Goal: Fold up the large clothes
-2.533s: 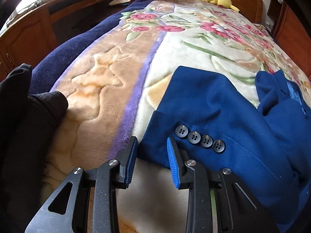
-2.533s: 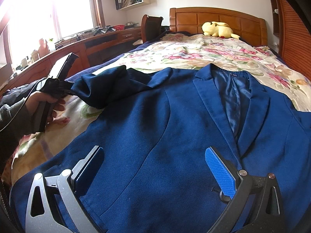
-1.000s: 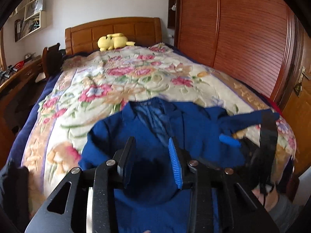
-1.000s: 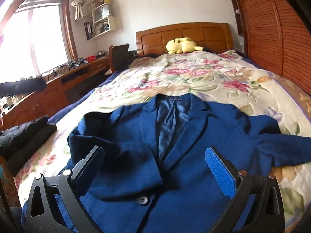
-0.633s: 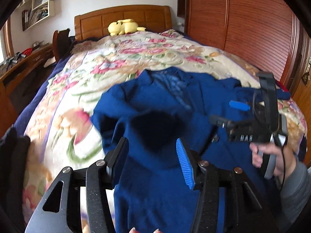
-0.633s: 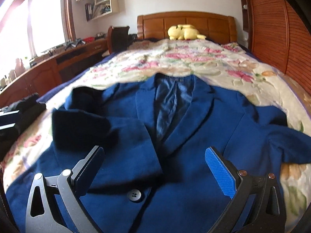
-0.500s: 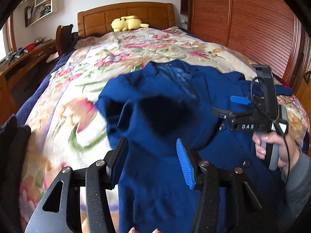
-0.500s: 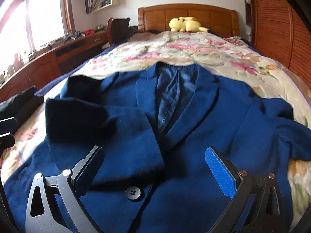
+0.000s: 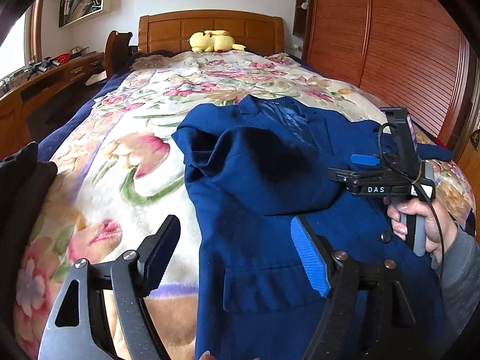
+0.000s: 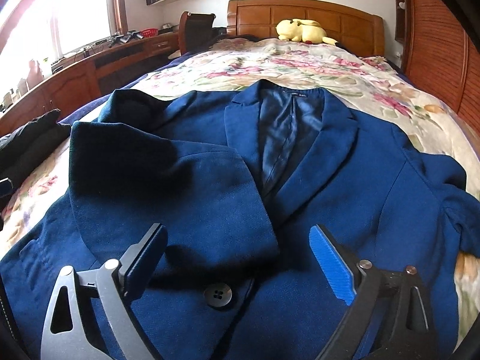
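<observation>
A blue blazer (image 9: 255, 270) lies face up on the floral blanket (image 9: 126, 156), collar toward the headboard. One sleeve (image 10: 168, 189) is folded across its chest; the other sleeve (image 10: 462, 210) trails off to the right. My left gripper (image 9: 237, 255) hovers over the blazer's left edge with its jaws opening; the cloth lies below them and nothing is pinched. My right gripper (image 10: 240, 255) hangs above the front button (image 10: 218, 295), jaws wide but closing, clamping nothing. The left wrist view also shows the right gripper (image 9: 372, 168), held by a hand (image 9: 420, 222).
A yellow plush toy (image 10: 303, 31) lies by the wooden headboard (image 10: 330, 21). A black garment (image 10: 30, 144) sits at the bed's left edge. A long wooden desk (image 10: 90, 69) and a chair (image 10: 196, 27) stand on the left. Slatted wardrobe doors (image 9: 405, 60) run along the right.
The left gripper let the sleeve go, widened its jaws and dropped back toward the blazer's near left edge. The sleeve now rests across the chest. The right gripper sank closer to the front.
</observation>
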Motion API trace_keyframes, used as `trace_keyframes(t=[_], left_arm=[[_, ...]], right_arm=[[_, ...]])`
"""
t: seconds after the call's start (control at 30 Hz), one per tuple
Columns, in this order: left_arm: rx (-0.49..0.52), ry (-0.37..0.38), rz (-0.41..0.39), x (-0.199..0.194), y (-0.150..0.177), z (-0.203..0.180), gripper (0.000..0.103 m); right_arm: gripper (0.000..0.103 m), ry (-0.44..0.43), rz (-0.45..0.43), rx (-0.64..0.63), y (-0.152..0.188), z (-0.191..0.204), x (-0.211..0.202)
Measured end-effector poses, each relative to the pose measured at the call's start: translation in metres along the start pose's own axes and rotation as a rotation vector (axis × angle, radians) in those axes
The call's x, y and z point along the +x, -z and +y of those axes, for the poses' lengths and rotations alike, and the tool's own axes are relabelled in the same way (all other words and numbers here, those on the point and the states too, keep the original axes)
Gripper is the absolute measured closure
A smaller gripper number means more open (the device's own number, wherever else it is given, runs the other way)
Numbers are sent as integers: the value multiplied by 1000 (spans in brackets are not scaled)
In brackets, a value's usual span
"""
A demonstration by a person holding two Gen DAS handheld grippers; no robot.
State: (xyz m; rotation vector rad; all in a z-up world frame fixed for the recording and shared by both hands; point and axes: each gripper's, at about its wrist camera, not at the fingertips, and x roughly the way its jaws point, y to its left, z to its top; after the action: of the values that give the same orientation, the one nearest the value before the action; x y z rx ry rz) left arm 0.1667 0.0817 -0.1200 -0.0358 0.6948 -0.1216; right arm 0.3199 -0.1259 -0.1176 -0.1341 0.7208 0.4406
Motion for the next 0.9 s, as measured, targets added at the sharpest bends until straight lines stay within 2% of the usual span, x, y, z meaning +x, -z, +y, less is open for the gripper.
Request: trace_keyframes(t=[0.33, 0.73, 0.9], left_arm=[[-25, -9, -17, -18, 17, 9, 24], [-42, -41, -16, -17, 18, 17, 23], [-38, -48, -9, -14, 18, 17, 23]], right_arm=[[30, -16, 28, 7, 0, -1, 7], [55, -37, 49, 20, 0, -4, 13], [69, -25, 36, 22, 1, -3, 10]])
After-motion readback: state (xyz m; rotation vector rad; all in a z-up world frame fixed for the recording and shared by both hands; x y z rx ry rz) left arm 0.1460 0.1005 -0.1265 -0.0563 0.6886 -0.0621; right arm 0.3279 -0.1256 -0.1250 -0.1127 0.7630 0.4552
